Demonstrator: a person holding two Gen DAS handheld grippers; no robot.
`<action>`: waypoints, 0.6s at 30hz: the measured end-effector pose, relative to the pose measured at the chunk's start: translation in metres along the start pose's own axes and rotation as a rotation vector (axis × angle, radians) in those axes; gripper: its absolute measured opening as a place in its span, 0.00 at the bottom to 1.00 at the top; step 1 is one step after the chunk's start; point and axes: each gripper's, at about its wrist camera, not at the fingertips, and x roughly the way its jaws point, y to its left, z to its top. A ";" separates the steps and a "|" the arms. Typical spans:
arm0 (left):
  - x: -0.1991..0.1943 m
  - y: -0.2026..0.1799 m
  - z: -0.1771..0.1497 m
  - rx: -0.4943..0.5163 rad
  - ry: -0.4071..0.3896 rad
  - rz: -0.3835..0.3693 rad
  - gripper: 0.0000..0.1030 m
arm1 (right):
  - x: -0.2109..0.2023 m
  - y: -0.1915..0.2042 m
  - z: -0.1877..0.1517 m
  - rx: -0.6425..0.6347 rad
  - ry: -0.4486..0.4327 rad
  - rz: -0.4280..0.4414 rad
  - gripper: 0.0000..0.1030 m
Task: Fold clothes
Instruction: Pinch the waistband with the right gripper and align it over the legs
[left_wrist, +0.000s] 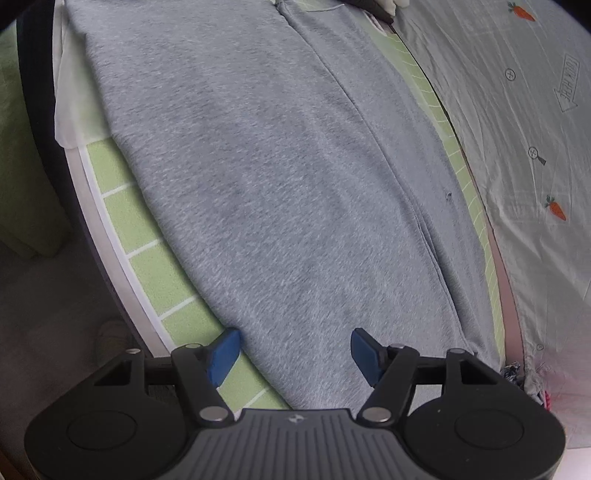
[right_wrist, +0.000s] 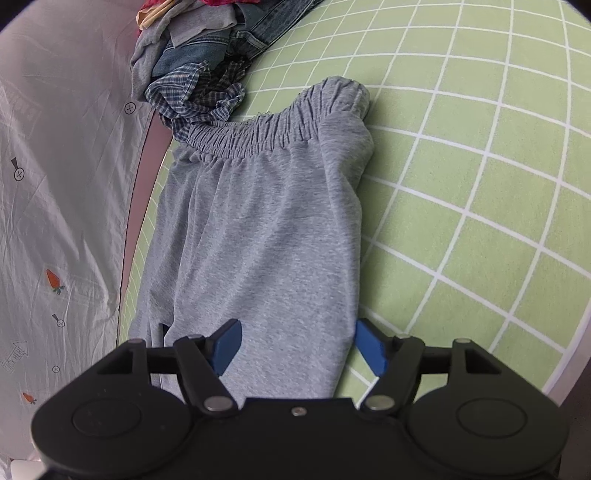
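Observation:
Grey jersey trousers (left_wrist: 266, 177) lie flat on a green gridded mat (left_wrist: 147, 273), one leg folded over the other. In the right wrist view their gathered elastic waistband (right_wrist: 258, 133) lies at the far end of the grey trousers (right_wrist: 258, 236). My left gripper (left_wrist: 295, 354) hovers open over the near part of the leg, blue pads (left_wrist: 225, 354) apart, nothing between them. My right gripper (right_wrist: 297, 347) is open too, its blue pads (right_wrist: 371, 347) straddling the trousers' right edge without pressing the cloth.
A heap of unfolded clothes (right_wrist: 207, 59), denim and checked fabric among them, lies beyond the waistband. A pale sheet printed with carrots (left_wrist: 524, 155) borders the mat (right_wrist: 461, 206). The mat's white edge (left_wrist: 107, 236) drops to a grey floor at the left.

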 end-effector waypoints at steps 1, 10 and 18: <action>0.001 0.003 0.002 -0.028 -0.002 -0.016 0.65 | 0.000 0.001 0.000 0.003 0.002 -0.002 0.68; 0.005 0.003 0.012 -0.080 -0.029 -0.056 0.64 | -0.002 0.004 -0.006 0.007 -0.004 -0.014 0.73; 0.010 0.007 0.025 -0.107 -0.023 -0.035 0.38 | -0.002 0.001 -0.007 0.057 -0.019 -0.002 0.73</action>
